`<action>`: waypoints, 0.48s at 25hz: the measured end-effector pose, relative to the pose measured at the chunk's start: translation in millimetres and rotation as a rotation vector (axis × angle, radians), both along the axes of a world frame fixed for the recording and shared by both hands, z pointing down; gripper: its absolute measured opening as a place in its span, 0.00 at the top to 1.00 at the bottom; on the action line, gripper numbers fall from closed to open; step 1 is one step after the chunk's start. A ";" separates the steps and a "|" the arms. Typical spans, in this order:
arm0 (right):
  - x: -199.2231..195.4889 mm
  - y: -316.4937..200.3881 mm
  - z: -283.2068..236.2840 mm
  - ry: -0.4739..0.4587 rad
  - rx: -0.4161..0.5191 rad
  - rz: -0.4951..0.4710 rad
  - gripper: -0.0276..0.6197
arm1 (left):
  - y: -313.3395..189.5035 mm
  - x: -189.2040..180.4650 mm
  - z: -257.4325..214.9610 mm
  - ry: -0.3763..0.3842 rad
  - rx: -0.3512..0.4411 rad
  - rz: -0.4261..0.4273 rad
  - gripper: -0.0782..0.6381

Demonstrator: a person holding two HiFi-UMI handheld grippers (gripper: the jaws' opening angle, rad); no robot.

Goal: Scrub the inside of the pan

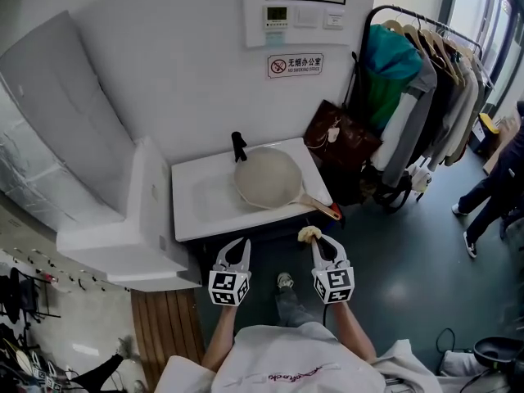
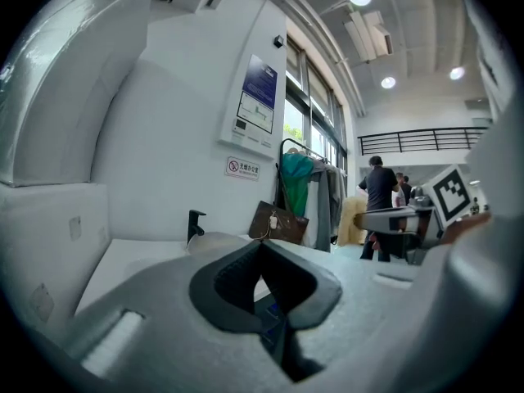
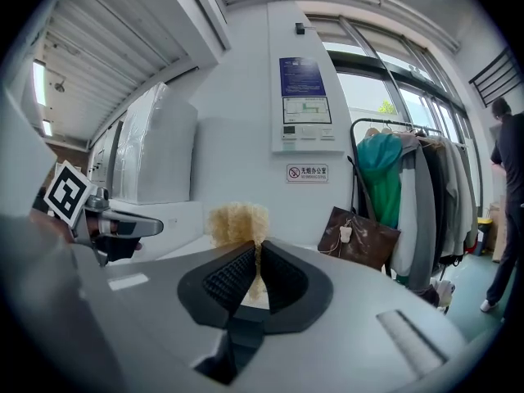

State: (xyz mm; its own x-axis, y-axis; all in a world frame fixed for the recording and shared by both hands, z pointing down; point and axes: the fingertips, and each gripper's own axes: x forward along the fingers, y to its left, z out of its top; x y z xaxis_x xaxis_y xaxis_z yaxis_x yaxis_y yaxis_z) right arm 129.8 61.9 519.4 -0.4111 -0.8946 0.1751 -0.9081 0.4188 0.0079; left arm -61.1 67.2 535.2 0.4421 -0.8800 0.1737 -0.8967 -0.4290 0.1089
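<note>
- Though loaded and ready, not yet at work: right tongs (image 3: 255, 248) pinched narrow onto a fuzzy, straw-coloured scrubber (image 3: 237, 223), with the tuft standing up past the tips.
- Left tongs (image 2: 262, 248) pressed together with nothing between them, held beside the right pair, both just short of the bench's (image 1: 196, 211) front edge.
- Judged to be the very start: scrubber in grip, no contact with the pan (image 1: 268, 178), all of the scrubbing left to do.
- Pan lying on the right half of the bench, bowl just in front of the black tap (image 1: 239, 146) at the back edge, wooden handle (image 1: 321, 208) reaching toward the front right corner.
- Inside pale, dull and greyish-beige; no suds or food residue to be made out from here.
- Handle near the right tongs, so probably an easy reach.
</note>
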 end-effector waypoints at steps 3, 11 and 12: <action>-2.0 -28.0 0.8 -0.008 -0.003 -0.009 0.92 | -24.8 -1.4 -1.8 -0.007 0.002 -0.008 0.89; -12.1 -101.7 -5.0 -0.015 -0.008 -0.057 0.92 | -89.2 -13.6 -9.4 -0.016 -0.011 -0.057 0.89; -11.2 -110.5 -6.0 -0.017 -0.010 -0.060 0.92 | -97.0 -13.1 -10.6 -0.016 -0.013 -0.061 0.89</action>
State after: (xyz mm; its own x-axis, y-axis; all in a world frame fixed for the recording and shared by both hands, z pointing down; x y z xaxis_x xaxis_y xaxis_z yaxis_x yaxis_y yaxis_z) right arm 118.7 -48.6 513.4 -0.4669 -0.8665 0.1767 -0.8813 0.4725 -0.0117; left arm -74.2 -29.8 524.6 0.3848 -0.9029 0.1918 -0.9228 -0.3722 0.0990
